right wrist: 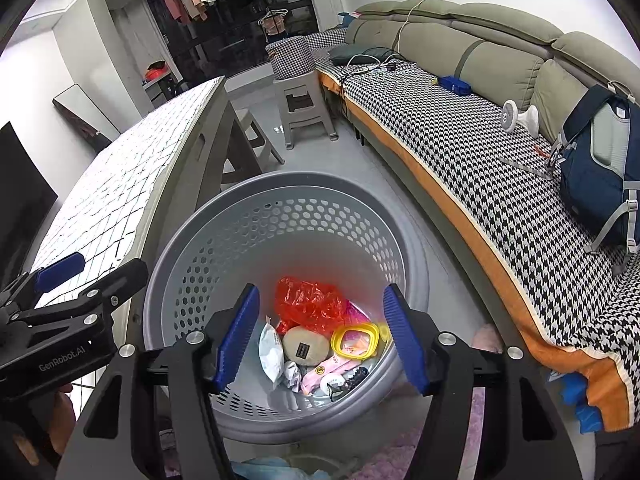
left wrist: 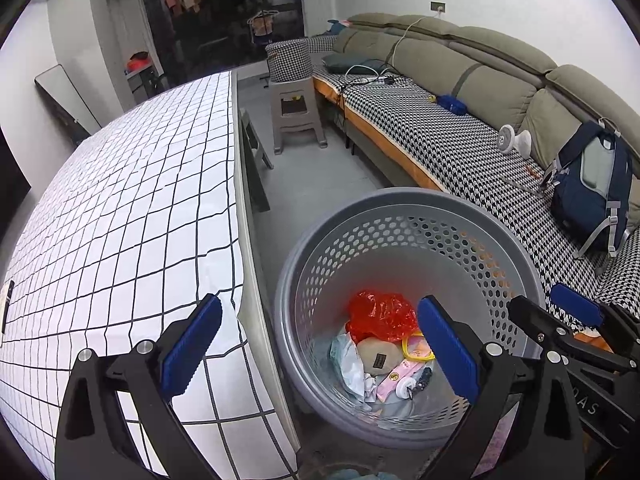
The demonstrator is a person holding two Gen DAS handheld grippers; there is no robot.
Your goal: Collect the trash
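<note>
Empty right tool (right wrist: 320, 336) over trash-filled basket (right wrist: 224, 240)

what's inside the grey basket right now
In the grey basket: a red plastic bag, a yellow ring, a beige pouch, a white wrapper and a pink packet. Anything beneath them is covered.

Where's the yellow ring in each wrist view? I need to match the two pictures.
Left wrist: yellow ring low, right of centre, by the inner blue pad.
Right wrist: yellow ring lower centre, between the pads.
Shared landmark: red plastic bag just above it in the grey basket.
</note>
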